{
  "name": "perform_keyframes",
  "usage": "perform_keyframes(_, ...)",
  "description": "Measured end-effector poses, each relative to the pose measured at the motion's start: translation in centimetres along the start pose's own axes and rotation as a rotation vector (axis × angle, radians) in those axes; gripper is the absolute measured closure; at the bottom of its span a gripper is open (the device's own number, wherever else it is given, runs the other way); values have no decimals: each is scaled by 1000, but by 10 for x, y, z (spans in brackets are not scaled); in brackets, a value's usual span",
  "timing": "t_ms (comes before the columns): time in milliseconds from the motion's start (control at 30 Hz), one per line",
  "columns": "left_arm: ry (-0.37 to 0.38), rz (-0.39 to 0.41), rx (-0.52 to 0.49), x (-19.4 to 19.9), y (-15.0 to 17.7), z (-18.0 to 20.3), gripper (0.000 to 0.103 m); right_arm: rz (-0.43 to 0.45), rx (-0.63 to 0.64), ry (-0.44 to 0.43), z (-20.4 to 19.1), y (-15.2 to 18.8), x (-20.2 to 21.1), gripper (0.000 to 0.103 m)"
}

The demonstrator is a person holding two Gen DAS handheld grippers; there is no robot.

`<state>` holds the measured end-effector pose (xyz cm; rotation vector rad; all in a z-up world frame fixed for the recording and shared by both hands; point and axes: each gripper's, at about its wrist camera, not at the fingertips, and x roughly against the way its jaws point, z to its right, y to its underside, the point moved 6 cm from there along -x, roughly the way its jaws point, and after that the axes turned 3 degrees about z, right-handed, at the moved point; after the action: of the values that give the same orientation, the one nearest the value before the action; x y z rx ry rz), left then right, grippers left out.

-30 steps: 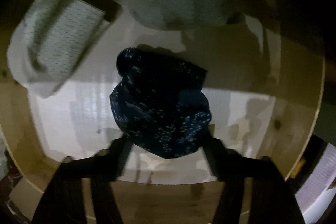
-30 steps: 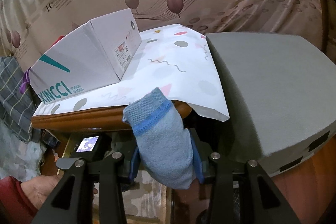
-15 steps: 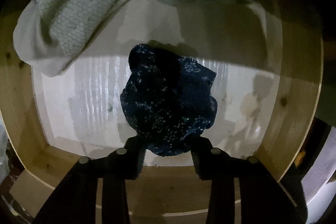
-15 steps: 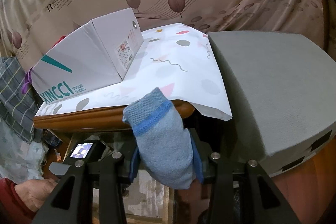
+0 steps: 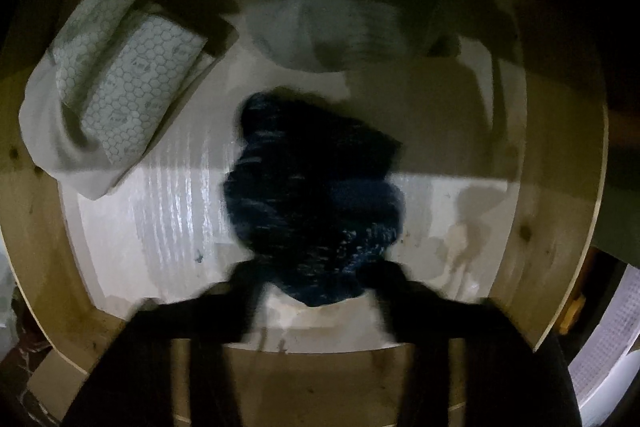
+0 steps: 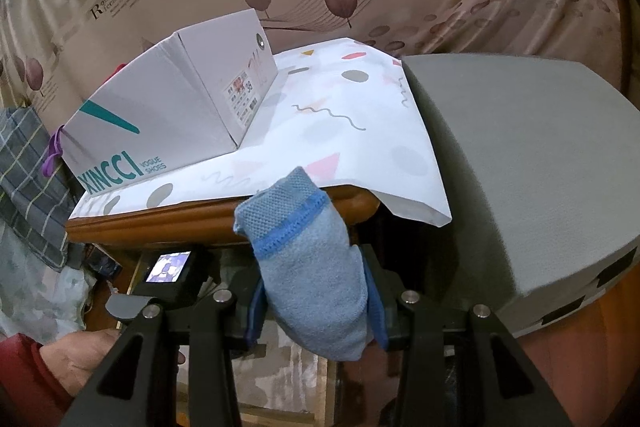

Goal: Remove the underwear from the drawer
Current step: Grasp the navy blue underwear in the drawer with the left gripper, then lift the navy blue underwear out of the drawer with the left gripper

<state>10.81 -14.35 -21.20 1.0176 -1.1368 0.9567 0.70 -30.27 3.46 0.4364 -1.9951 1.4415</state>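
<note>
Closing left hand-held gripper (image 5: 316,291) bunches dark-blue speckled underwear (image 5: 312,203); right (image 6: 316,311) grips light-blue garment (image 6: 308,267).

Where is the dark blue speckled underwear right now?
In the left wrist view, the dark blue underwear sits mid-frame in the wooden drawer, on its white liner, between the left gripper's closing fingers, with the white honeycomb-patterned folded cloth at upper left.

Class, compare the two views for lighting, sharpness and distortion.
Left wrist view: dim, motion-blurred, shadow covering the far half of the drawer, dark underwear smeared. Right wrist view: bright, sharp; fisheye curves the shoe box.
</note>
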Motion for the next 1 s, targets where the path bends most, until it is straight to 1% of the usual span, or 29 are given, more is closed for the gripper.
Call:
perform_keyframes(33, 10, 5, 6, 1, 1, -4, 71, -1, -1, -2, 0, 0, 0, 61)
perform_keyframes(100, 17, 10, 11, 1, 3, -8, 78, -2, 0, -2, 0, 0, 0, 61)
perform_keyframes(133, 18, 13, 8, 4, 2, -11, 79, -3, 0, -3, 0, 1, 0, 61)
perform_keyframes(200, 10, 23, 4, 3, 9, -16, 83, -2, 1, -5, 0, 1, 0, 61)
perform_keyframes(267, 8, 34, 2, 7, 13, -16, 84, 2, 4, -3, 0, 1, 0, 61)
perform_keyframes(300, 10, 39, 3, 11, 18, -22, 84, 1, 6, -2, 0, 1, -1, 61)
perform_keyframes(467, 0, 80, -43, 38, 38, -26, 84, 0, 9, -7, 0, 2, -1, 61)
perform_keyframes(500, 5, 87, -51, 48, 47, -16, 84, 1, 9, -6, 0, 2, -1, 61)
perform_keyframes(533, 11, 96, -62, 52, 57, -16, 84, 1, 8, -4, 0, 2, -1, 61)
perform_keyframes(600, 6, 114, -88, 67, 63, -6, 84, 1, 5, -7, 0, 2, -1, 61)
perform_keyframes(767, -20, 165, -132, 86, 95, -7, 84, 3, 14, 7, 0, 3, -2, 61)
perform_keyframes(833, -37, 199, -144, 94, 102, -11, 84, 6, 20, 15, -1, 3, -1, 61)
perform_keyframes(900, -52, 255, -150, 108, 111, -13, 84, 13, 30, 41, 0, 3, -1, 61)
perform_keyframes(933, -58, 270, -150, 110, 112, -26, 84, 14, 37, 54, 1, 2, -1, 61)
perform_keyframes(967, -67, 296, -156, 117, 102, -45, 84, 15, 33, 56, 3, 2, -2, 61)
perform_keyframes(1000, -73, 321, -163, 119, 109, -45, 84, 13, 27, 54, 3, 2, -2, 61)
